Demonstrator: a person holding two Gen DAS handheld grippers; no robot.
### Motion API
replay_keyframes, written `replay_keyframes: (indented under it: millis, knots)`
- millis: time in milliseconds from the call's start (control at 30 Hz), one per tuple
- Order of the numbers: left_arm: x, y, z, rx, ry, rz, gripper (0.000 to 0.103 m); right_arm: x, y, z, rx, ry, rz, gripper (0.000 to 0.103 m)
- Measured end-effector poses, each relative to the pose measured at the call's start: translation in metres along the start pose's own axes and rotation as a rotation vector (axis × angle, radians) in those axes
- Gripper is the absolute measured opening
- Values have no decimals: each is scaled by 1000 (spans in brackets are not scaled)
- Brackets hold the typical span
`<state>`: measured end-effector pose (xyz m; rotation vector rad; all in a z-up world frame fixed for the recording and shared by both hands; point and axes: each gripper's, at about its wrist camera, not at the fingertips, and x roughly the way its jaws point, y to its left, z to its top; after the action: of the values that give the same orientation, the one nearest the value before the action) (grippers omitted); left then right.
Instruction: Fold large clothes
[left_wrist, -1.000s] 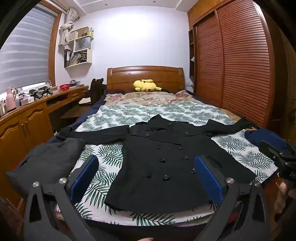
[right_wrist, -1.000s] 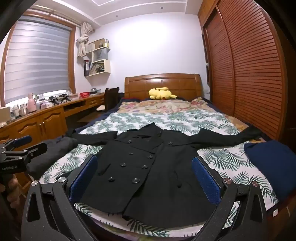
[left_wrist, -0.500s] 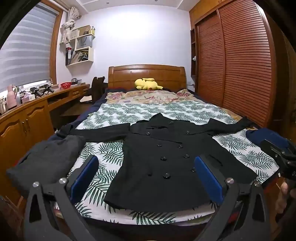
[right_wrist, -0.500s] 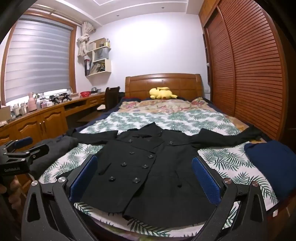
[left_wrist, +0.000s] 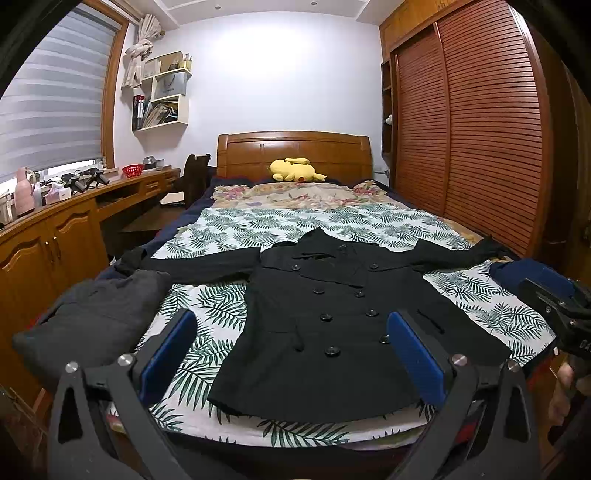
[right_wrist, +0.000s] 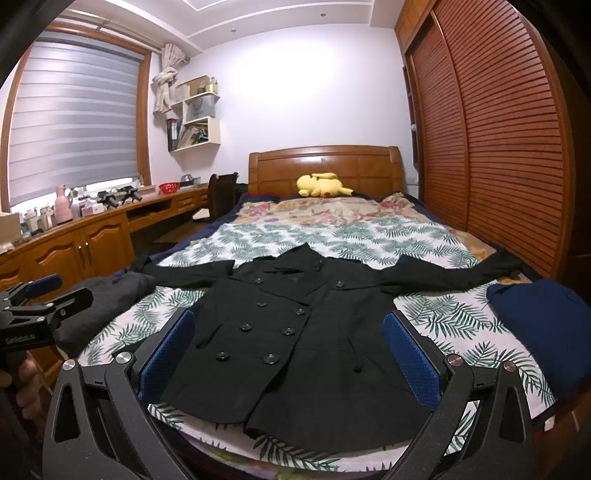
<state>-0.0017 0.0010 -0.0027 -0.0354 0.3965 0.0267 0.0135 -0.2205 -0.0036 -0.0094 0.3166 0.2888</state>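
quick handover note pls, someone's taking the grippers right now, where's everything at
Left gripper: open, empty, held above the foot of the bed.
Right gripper: open, empty, at the same end.
Black coat: spread flat, front up and buttoned, on the leaf-print cover, hem nearest you, both sleeves stretched out sideways.
Grey folded garment lies at the bed's left edge, navy folded garment at the right.
Done: coat laid out. No fold made yet.
Left: fold the sleeves in, then the body.
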Motion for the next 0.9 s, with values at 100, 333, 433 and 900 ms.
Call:
replay_keyframes:
  millis: [100,333,433,900]
  knots:
    - [-3,-1,0,3,-4,-1,103,0,0,0,1,2,0,103]
    - [-6,-3,2,2,-7,-3,103,0,0,-3,4,5,4,103]
    - [-8,-5,4,3,-11,-5,103,0,0,-3,5,5,5,103]
    - [-17,-9,8,4,-23,-10,103,-1,-2,-3,8,5,6,103]
